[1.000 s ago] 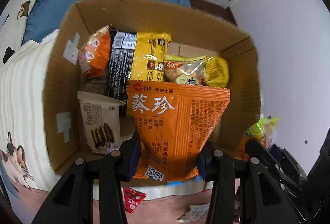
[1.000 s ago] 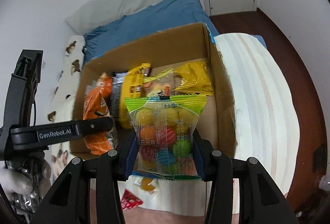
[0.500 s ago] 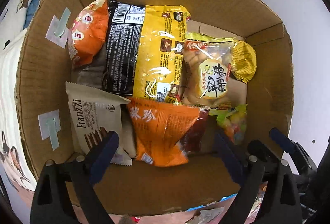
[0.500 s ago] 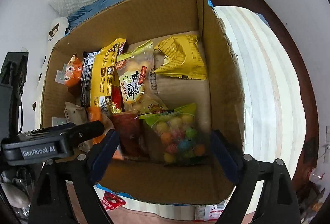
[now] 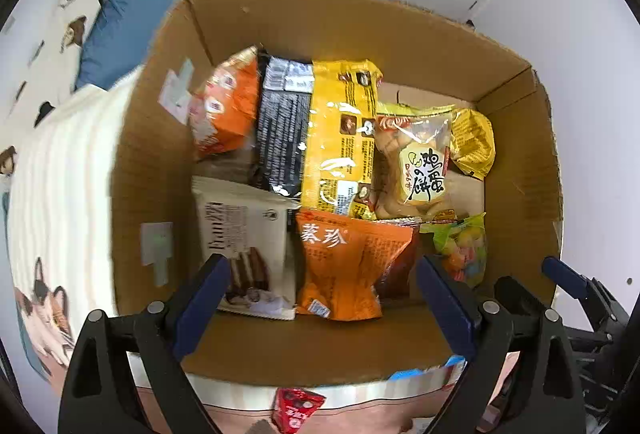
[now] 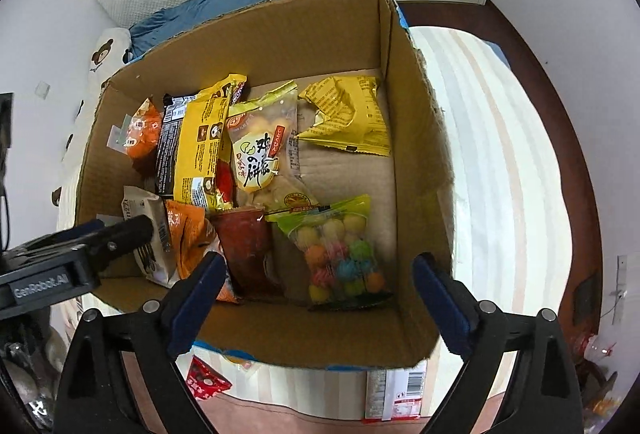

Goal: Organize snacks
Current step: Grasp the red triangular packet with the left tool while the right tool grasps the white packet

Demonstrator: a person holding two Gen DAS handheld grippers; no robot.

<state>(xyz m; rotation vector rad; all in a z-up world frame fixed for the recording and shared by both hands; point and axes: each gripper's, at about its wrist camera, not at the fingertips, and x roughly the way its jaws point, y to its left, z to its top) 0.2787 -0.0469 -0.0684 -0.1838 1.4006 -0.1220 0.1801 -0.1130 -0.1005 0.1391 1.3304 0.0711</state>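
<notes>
An open cardboard box (image 5: 516, 162) stands on a bed and holds several snack packets. An orange packet (image 5: 344, 266) lies at the box's near side, below and between the fingers of my left gripper (image 5: 322, 270), which is open and touches nothing. A clear bag of coloured candy balls (image 6: 340, 250) with a green top lies in the near right corner of the box (image 6: 280, 34). My right gripper (image 6: 318, 264) hovers over it with its jaws opening and nothing pressed between them. One of the left gripper's fingers (image 6: 120, 234) shows at the left.
The box also holds a white wafer packet (image 5: 244, 234), a yellow and black packet (image 5: 340, 138), a clear biscuit bag (image 5: 420, 170), a crumpled yellow packet (image 6: 348, 118) and a dark red one (image 6: 248, 246). A small red packet (image 6: 206, 378) lies outside on the striped bedding (image 6: 500, 154).
A second ago each gripper was shut on its packet above the box. Both let go: the orange packet and the candy bag now lie in the box, and both grippers stand wide.
</notes>
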